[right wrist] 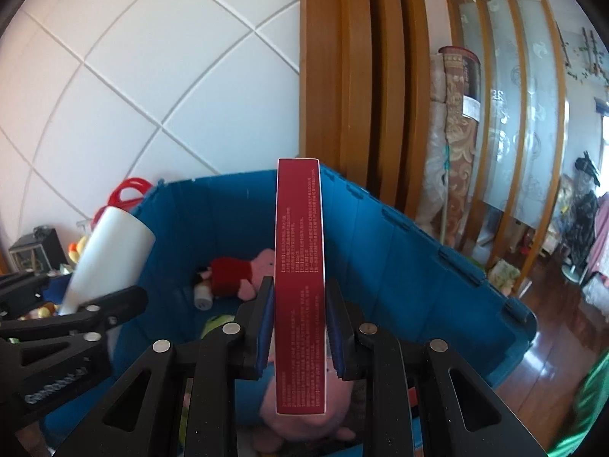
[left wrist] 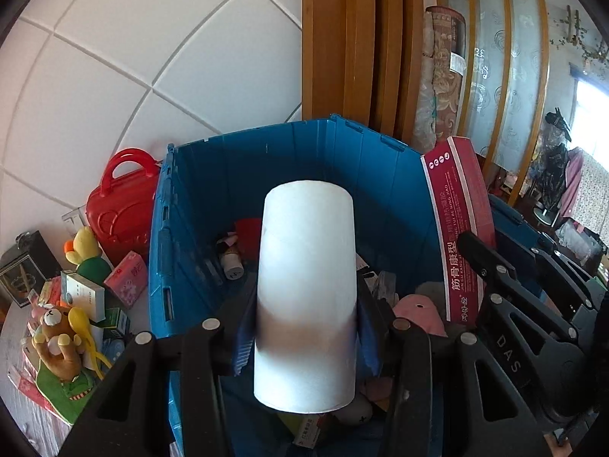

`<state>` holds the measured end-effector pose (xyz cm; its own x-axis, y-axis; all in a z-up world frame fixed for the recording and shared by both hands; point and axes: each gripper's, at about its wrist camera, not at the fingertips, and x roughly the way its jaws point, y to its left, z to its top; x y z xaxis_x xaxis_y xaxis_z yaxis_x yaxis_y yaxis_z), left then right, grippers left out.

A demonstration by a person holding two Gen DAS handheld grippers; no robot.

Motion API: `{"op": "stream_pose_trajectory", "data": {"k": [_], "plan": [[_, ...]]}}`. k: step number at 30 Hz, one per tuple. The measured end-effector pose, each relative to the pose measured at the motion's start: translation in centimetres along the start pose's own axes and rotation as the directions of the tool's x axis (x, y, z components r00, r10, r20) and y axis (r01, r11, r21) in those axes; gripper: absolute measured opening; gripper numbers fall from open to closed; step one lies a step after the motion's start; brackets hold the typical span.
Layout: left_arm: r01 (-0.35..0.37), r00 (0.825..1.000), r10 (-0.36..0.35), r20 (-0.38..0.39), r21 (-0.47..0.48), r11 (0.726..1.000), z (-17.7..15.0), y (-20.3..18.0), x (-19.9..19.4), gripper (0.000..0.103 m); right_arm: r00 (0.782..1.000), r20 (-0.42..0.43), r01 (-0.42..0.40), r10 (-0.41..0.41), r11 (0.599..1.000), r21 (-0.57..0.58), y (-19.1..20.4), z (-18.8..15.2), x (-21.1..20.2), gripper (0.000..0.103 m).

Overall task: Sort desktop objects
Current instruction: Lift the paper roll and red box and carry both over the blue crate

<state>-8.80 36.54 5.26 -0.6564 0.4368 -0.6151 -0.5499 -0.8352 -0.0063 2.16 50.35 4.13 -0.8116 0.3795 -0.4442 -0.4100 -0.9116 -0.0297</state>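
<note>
My left gripper is shut on a white cylinder, held upright over the open blue crate. In the right wrist view that cylinder shows at the left, above the crate's rim. My right gripper is shut on a flat red box, held on edge above the same crate. The red box also appears at the right of the left wrist view, over the crate's right wall. Inside the crate lie a pink plush toy, a small white bottle and other soft items.
Left of the crate on the table stand a red toy case, a brown bear plush, small boxes and a pink packet. A white tiled wall and a wooden frame rise behind. Wooden floor lies to the right.
</note>
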Motion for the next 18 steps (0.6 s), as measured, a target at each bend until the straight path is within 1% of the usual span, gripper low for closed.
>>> {"op": "stream_pose_trajectory", "data": {"k": [2, 5, 9, 11, 12, 13, 14, 15, 16, 17, 18], "plan": [[-0.006, 1.000, 0.006, -0.006, 0.003, 1.000, 0.0, 0.1, 0.1, 0.045, 0.999, -0.016, 0.033, -0.033, 0.999, -0.010, -0.3, -0.2, 0.9, 0.024], [0.003, 1.000, -0.003, -0.021, -0.001, 1.000, -0.2, 0.4, 0.3, 0.045, 0.997, -0.037, 0.073, -0.073, 0.997, -0.013, -0.9, -0.3, 1.8, 0.024], [0.010, 0.999, -0.010, -0.039, 0.010, 1.000, -0.2, 0.4, 0.5, 0.047, 0.996, -0.054, 0.071, -0.071, 0.997, -0.006, -1.4, -0.6, 2.0, 0.025], [0.004, 0.999, -0.004, -0.036, 0.015, 1.000, -0.3, 0.3, 0.3, 0.059, 0.996, -0.051, 0.077, -0.077, 0.997, -0.004, -1.7, -0.4, 1.8, 0.025], [0.003, 1.000, -0.002, -0.028, 0.017, 1.000, -0.4, 0.3, 0.2, 0.062, 0.996, -0.045, 0.082, -0.082, 0.997, -0.003, -1.7, -0.4, 1.5, 0.027], [0.001, 1.000, -0.001, -0.022, 0.016, 1.000, -0.4, 0.4, 0.1, 0.066, 0.996, -0.038, 0.082, -0.082, 0.997, -0.001, -1.6, -0.3, 1.0, 0.031], [0.003, 1.000, -0.002, -0.016, 0.015, 1.000, -0.5, 0.4, -0.1, 0.068, 0.996, -0.033, 0.085, -0.085, 0.996, 0.000, -1.7, -0.2, 0.9, 0.034], [0.008, 1.000, -0.008, -0.012, 0.013, 1.000, -0.5, 0.4, -0.3, 0.068, 0.996, -0.025, 0.089, -0.089, 0.996, -0.001, -1.7, -0.2, 0.4, 0.042], [0.011, 1.000, -0.010, -0.010, 0.010, 1.000, -0.5, 0.4, -0.5, 0.069, 0.996, -0.020, 0.093, -0.093, 0.996, -0.002, -1.8, -0.1, 0.2, 0.054], [0.012, 1.000, -0.012, -0.005, 0.005, 1.000, -0.6, 0.5, -0.7, 0.070, 0.995, -0.014, 0.098, -0.098, 0.995, -0.005, -1.8, -0.1, -0.1, 0.059], [0.012, 1.000, -0.012, 0.003, 0.004, 1.000, -0.7, 0.5, -1.1, 0.070, 0.994, -0.006, 0.105, -0.105, 0.994, -0.009, -1.7, -0.1, -0.5, 0.069]]}}
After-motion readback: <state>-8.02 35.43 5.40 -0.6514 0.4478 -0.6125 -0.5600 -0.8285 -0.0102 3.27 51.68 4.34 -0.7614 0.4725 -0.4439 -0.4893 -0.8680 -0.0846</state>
